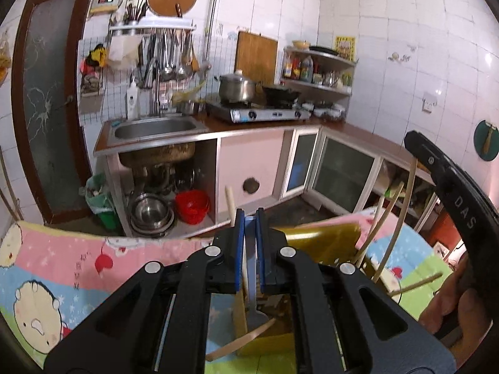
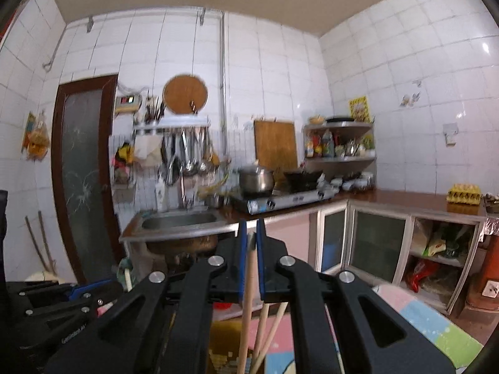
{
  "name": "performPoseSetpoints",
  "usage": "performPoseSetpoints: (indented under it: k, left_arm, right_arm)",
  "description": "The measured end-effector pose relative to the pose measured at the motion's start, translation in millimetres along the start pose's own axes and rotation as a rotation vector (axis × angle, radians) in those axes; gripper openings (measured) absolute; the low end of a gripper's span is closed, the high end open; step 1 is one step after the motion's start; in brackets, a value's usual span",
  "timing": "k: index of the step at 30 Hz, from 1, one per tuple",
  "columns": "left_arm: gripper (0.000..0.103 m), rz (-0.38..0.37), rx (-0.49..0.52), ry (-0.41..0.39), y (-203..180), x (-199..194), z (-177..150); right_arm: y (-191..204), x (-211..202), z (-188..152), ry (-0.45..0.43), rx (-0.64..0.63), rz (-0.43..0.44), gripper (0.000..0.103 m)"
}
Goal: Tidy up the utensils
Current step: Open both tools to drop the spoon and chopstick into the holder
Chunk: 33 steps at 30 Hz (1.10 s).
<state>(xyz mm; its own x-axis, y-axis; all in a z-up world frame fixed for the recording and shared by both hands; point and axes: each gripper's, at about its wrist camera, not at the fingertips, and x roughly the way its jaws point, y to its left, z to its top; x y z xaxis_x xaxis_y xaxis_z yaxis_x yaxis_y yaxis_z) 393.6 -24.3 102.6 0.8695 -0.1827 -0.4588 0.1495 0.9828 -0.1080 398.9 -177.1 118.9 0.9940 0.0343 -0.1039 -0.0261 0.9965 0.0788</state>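
My left gripper point(image 1: 250, 215) is shut on the pale handle of a metal spoon point(image 1: 251, 268) that hangs down between its blue pads over a yellow utensil holder point(image 1: 324, 243) on the cartoon-print cloth point(image 1: 78, 268). A wooden stick point(image 1: 231, 204) stands just left of the pads. Several chopsticks point(image 1: 389, 218) fan out at the right, under the other gripper's black body point(image 1: 461, 205). My right gripper point(image 2: 251, 233) is shut on a wooden chopstick point(image 2: 248, 305) that points down; two more chopsticks point(image 2: 271, 327) lean beside it. The left gripper's body point(image 2: 62, 308) shows at lower left.
Beyond the cloth-covered table stands a kitchen counter point(image 1: 265, 124) with a steel sink point(image 1: 156, 129), a gas stove point(image 1: 259, 112) with a pot and wok, and a corner shelf point(image 1: 321, 68). Steel bowls point(image 1: 151, 215) and a red basket point(image 1: 191, 205) sit under the sink.
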Motion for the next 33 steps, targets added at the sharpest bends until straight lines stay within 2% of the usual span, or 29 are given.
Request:
performPoseSetpoints:
  k: [4,7,8,9,10,12,13,18,21,33]
  left_arm:
    - [0.007,0.007,-0.019,0.05,9.3,7.0,-7.4]
    - [0.029,0.034,-0.033,0.06,14.4,2.2,-8.8]
    - [0.04,0.036,-0.046,0.061,17.9,-2.8,-7.1]
    - [0.049,0.041,-0.055,0.056,20.9,-8.2,-4.9]
    - [0.052,0.049,-0.059,0.053,23.0,-13.5,-3.0]
    - [0.061,0.062,-0.059,0.056,25.6,-23.4,1.6]
    - [0.062,0.067,-0.059,0.054,26.8,-29.8,3.7]
    - [0.085,0.09,-0.05,0.029,33.2,-65.3,0.9]
    - [0.091,0.111,-0.042,0.026,38.9,-82.3,-13.9]
    - [0.097,0.144,-0.032,0.214,66.1,-78.8,-117.6]
  right_arm:
    - [-4.1,-3.1,-2.6,0.04,-0.014,-0.014,0.009]
    - [-8.8,-0.7,3.8,0.103,0.005,0.004,0.009]
    - [-9.7,0.2,6.5,0.126,-0.002,0.0,0.009]
    - [-11.3,0.4,9.3,0.149,-0.003,0.002,0.014]
    - [-12.6,-0.6,11.7,0.162,0.002,0.0,0.034]
    - [-15.1,-6.4,15.1,0.167,0.01,0.0,0.053]
    - [-16.5,-11.0,17.4,0.177,0.006,-0.002,0.053]
    - [-24.6,-43.6,15.1,0.228,0.013,-0.015,0.053]
    - [-24.4,-65.2,2.1,0.257,0.001,-0.032,0.054]
    - [-5.3,-124.0,-126.9,0.548,-0.017,-0.03,0.054]
